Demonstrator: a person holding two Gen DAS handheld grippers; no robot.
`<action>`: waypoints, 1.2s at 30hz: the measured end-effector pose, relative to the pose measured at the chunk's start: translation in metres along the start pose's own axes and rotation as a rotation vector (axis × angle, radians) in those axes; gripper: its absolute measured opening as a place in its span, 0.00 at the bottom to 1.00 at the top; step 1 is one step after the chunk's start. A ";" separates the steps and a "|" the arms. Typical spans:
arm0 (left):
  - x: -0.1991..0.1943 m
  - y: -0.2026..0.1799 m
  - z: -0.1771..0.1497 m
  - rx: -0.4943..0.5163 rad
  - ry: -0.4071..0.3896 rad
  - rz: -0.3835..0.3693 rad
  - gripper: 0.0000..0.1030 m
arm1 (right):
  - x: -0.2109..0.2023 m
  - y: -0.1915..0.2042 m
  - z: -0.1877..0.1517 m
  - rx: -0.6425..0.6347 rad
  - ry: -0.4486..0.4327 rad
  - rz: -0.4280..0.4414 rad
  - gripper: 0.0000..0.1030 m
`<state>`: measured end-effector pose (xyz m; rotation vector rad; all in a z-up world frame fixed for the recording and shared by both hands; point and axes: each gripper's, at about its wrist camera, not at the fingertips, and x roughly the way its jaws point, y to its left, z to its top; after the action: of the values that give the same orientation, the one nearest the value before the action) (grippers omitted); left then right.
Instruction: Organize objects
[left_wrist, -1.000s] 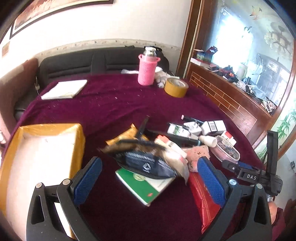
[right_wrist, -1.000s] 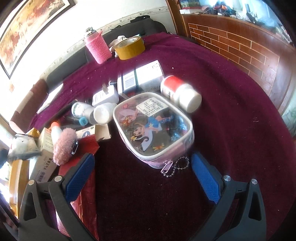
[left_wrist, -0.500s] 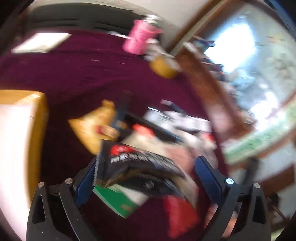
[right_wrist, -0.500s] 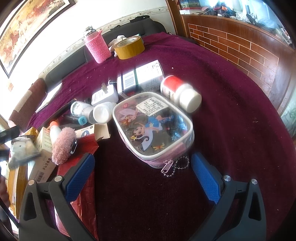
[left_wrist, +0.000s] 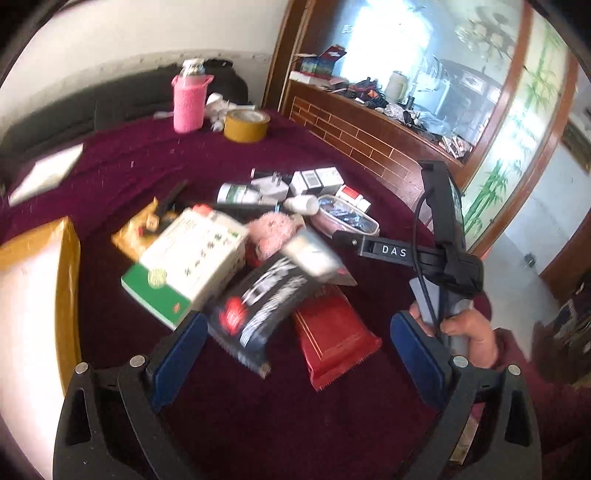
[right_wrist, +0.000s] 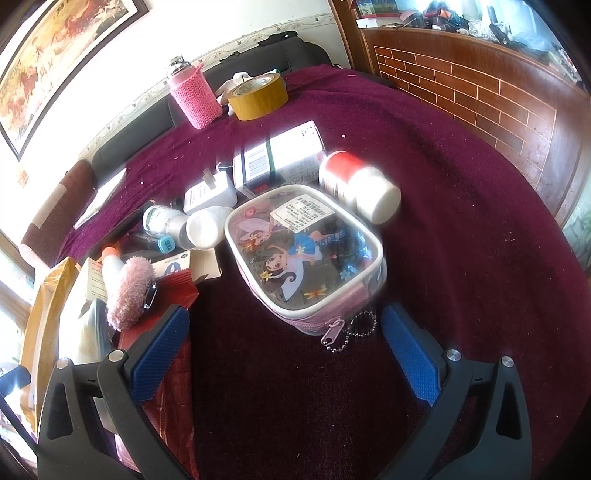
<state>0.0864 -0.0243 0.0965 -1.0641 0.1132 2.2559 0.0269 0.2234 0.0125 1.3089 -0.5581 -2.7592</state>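
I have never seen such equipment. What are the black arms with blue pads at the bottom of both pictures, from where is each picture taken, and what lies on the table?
They are hand-held grippers, not a robot: a person carries one in each hand, and each has a wide-angle camera looking along its two fingers. The left gripper and right gripper are both open and hold nothing. In the left view you also see the person's hand holding the right gripper. On the dark red tablecloth lies a pile: a clear cartoon zip pouch, a red-and-white pill bottle, a green-and-white box, a black snack packet, a red foil packet. Farther back stand a pink knitted bottle and a yellow tape roll.
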 end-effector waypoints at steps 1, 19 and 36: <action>0.004 -0.005 0.005 0.064 -0.013 0.045 0.95 | -0.001 -0.001 0.000 0.006 -0.002 0.006 1.00; 0.081 -0.009 0.012 0.292 0.198 0.117 0.33 | -0.005 -0.009 0.001 0.059 -0.020 0.026 1.00; -0.004 0.016 -0.005 -0.001 -0.079 0.056 0.20 | -0.010 -0.015 0.000 0.091 -0.042 0.008 1.00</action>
<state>0.0824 -0.0410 0.0928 -0.9822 0.1104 2.3446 0.0349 0.2398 0.0148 1.2650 -0.6984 -2.7922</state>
